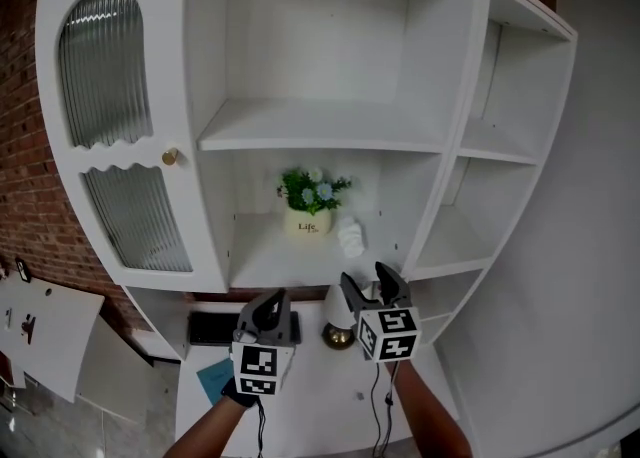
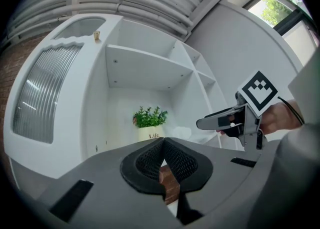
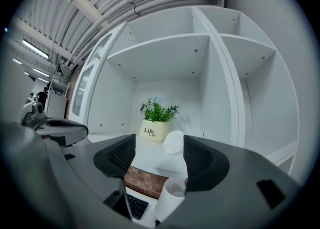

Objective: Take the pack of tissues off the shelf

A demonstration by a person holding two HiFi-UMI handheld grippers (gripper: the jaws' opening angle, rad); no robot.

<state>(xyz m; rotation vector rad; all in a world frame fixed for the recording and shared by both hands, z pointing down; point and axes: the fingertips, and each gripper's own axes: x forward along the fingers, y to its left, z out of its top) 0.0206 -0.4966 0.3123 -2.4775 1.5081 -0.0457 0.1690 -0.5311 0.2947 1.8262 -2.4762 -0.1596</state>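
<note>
Head view: one tissue pack (image 1: 350, 236), one plant (image 1: 310, 200); left fingers (image 1: 274, 307) together, right fingers (image 1: 391, 283) spread.

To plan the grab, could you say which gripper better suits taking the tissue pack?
Probably right: the right gripper is open and aimed at the tissue pack; the left gripper is shut.

Holds the left gripper (image 1: 268, 302) low at left, fingers (image 2: 150, 160) pressed together along their length, nothing between them. Holds the right gripper (image 1: 366, 279) just beside it and higher in the head view, fingers (image 3: 117, 155) spread well apart, gripping nothing. Points both grippers forward and slightly upward. Raises both forearms (image 1: 432, 418) from the lower edge, bare, roughly parallel.
</note>
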